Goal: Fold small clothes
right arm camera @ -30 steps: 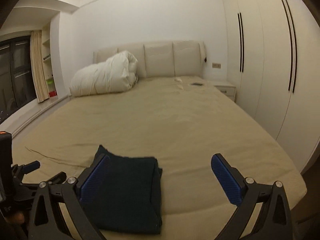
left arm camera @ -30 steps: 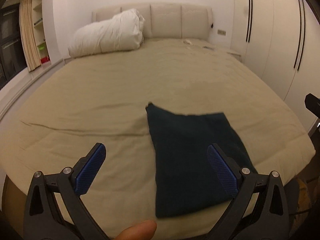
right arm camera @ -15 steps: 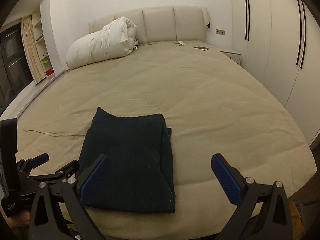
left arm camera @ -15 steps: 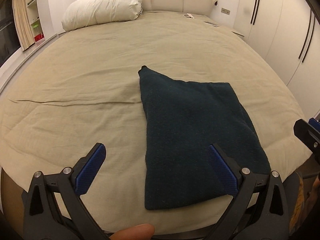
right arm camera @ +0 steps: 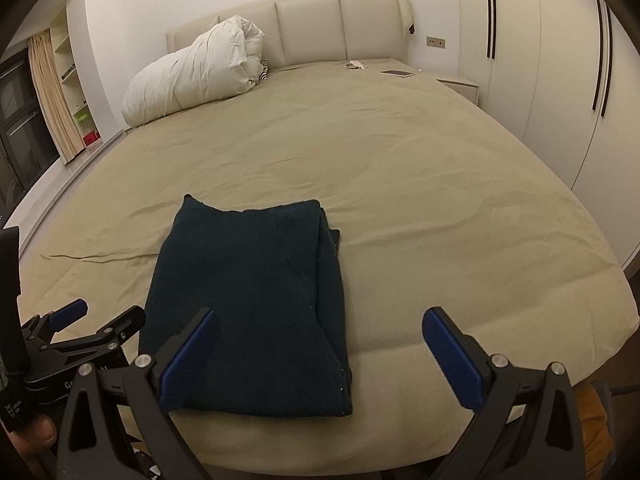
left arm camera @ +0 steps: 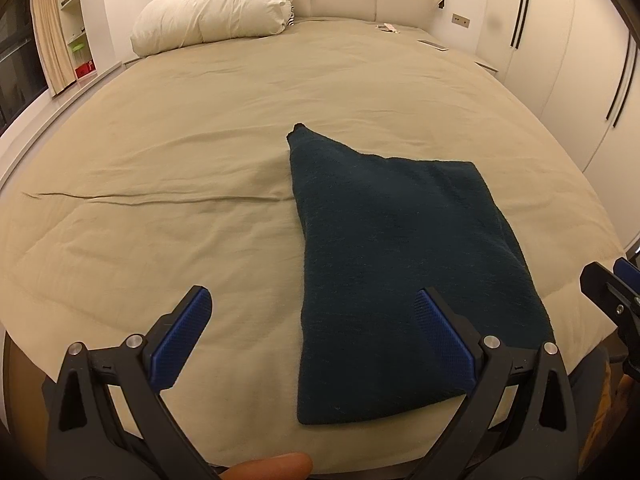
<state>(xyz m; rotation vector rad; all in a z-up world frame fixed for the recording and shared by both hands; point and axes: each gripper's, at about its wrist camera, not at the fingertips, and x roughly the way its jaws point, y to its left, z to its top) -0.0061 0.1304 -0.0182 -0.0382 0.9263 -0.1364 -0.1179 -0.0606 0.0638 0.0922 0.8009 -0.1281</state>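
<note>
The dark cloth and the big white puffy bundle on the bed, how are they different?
The dark cloth is deep blue-green; the white bundle is creamy white. The cloth lies flat and folded; the bundle is rolled up and puffy. The cloth sits near the claws; the bundle sits by the headboard. Both rest on the bed.

beige bed [right arm camera: 400,168], dark folded garment [right arm camera: 256,296], white duvet [right arm camera: 192,76]

Folded garment [right arm camera: 252,304] on the bed [right arm camera: 400,184], duvet [right arm camera: 192,76] behind it, by the headboard [right arm camera: 308,28]
</note>
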